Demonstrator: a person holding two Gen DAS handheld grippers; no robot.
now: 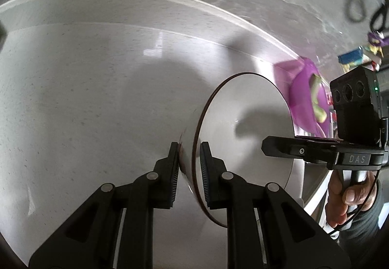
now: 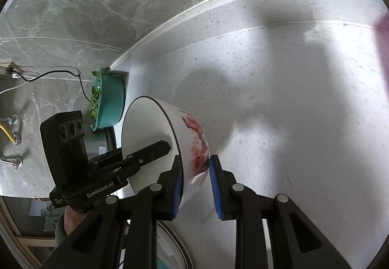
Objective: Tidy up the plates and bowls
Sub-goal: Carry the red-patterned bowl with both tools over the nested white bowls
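— While both cameras look along the fingers at the pale speckled counter (image 1: 85, 103), what do you have in the left gripper (image 1: 189, 171)?

— I have it pinching the white bowl (image 1: 248, 123) by its dark-edged rim, one pad outside the wall and one inside. The bowl is tipped on its side, its opening turned toward the right gripper (image 1: 323, 154).

— And that one, from its own camera?

— My right gripper (image 2: 195, 181) straddles the same bowl (image 2: 150, 137) on the opposite wall, where the red pattern is painted. The inner blue pad lies against the wall; the outer pad seems to stand just off it, so I cannot tell whether it is truly clamped. The left gripper (image 2: 145, 152) reaches into the bowl's mouth there.

— Where does the bowl sit relative to the counter?

— Over it, close to its surface, near the raised back ledge; whether it touches, I cannot tell.

— Anything else around the bowl?

— Beyond it, in the left view, a purple bowl (image 1: 306, 96) with something green. In the right view, a teal bowl (image 2: 109, 101) holding greens, at the counter's end by the marble wall (image 2: 73, 1).
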